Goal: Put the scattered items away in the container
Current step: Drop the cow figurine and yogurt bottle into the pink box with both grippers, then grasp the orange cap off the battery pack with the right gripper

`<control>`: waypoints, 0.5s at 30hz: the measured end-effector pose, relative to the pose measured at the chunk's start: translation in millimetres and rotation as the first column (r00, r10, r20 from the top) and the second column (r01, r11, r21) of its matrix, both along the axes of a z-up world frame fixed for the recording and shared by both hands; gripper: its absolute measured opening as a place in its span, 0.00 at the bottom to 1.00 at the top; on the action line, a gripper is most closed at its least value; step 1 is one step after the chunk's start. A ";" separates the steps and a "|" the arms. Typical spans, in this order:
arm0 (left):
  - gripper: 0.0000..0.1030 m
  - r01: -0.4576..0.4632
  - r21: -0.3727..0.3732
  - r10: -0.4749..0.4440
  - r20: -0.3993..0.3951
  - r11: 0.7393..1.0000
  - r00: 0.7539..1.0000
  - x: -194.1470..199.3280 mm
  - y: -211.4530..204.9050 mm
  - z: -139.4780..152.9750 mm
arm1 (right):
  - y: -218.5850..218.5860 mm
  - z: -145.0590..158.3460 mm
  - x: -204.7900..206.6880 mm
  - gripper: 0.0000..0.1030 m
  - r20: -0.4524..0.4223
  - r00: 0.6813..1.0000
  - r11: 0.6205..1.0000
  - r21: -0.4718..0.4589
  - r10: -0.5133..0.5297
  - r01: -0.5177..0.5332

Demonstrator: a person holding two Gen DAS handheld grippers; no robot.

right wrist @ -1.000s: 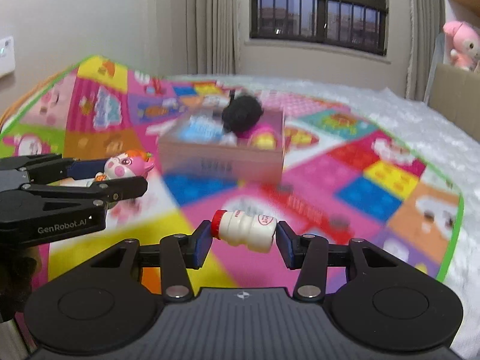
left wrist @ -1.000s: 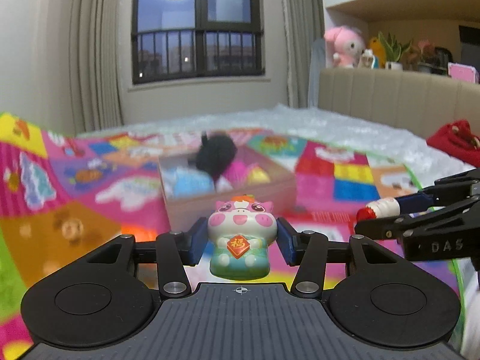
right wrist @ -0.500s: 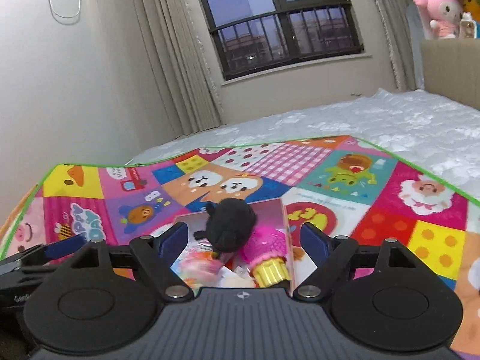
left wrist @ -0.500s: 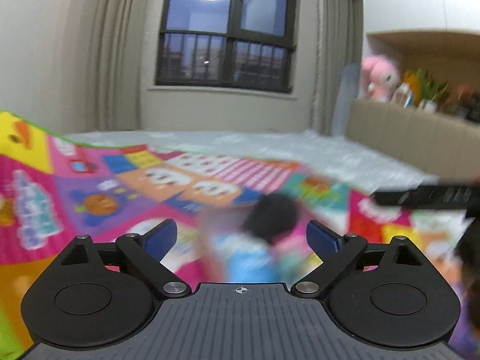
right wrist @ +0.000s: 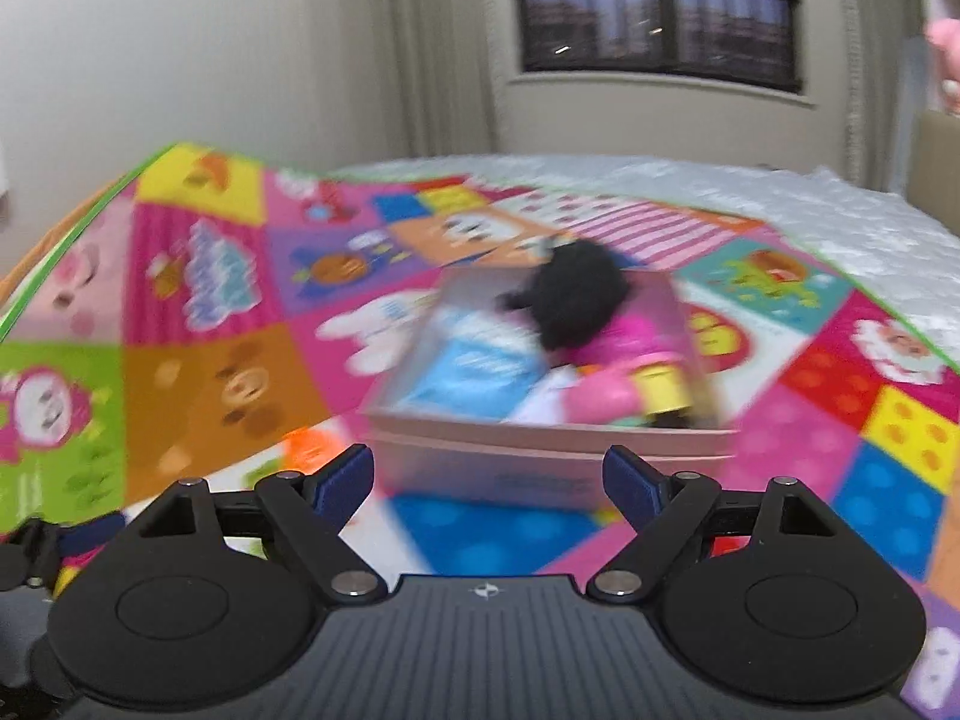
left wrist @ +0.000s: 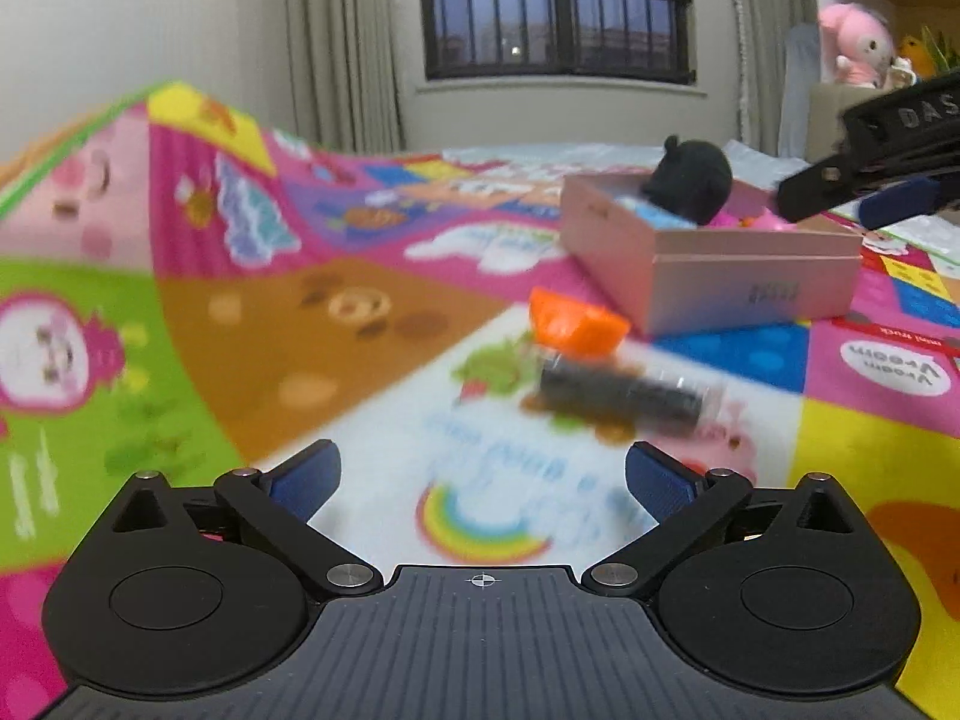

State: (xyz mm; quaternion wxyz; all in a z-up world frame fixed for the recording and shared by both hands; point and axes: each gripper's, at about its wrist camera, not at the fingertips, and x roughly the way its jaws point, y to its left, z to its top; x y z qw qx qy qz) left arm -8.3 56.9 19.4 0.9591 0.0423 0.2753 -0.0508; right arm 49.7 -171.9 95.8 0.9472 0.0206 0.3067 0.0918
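A pink cardboard box (left wrist: 744, 282) stands on the colourful play mat and holds a black plush toy (left wrist: 696, 186), a blue item and pink toys. In the right wrist view the box (right wrist: 540, 462) sits just ahead, with the black plush (right wrist: 570, 300) on top. An orange piece (left wrist: 576, 324) and a dark tube-shaped item (left wrist: 624, 396) lie on the mat in front of the box. My left gripper (left wrist: 483, 474) is open and empty above the mat, short of these two. My right gripper (right wrist: 489, 477) is open and empty near the box's front wall; it also shows in the left wrist view (left wrist: 870, 198).
The play mat (left wrist: 270, 330) covers a bed with a white quilt (right wrist: 780, 204) behind. A wall, curtains and a window stand at the back. A pink plush (left wrist: 855, 42) sits on a shelf at the far right.
One second ago my left gripper held a cow figure and my right a small bottle. Both opened over the box and are now empty. Both grippers have drawn back and lowered.
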 end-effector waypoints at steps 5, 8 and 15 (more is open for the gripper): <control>1.00 -0.005 -0.078 0.001 -0.048 0.997 0.999 0.8 13.1 -7.0 | 59.3 -9.1 19.9 0.59 -0.084 0.992 0.995 -0.026 0.096 -0.098; 1.00 -0.004 -0.091 0.000 -0.043 0.996 0.999 -1.2 15.0 -9.1 | 89.3 -22.1 39.9 0.59 -0.127 0.986 0.992 -0.052 0.104 -0.112; 1.00 -0.003 -0.121 -0.003 -0.043 0.993 0.999 -1.3 18.7 -8.7 | 140.2 -60.1 71.3 0.60 -0.135 0.988 0.967 -0.235 0.070 -0.101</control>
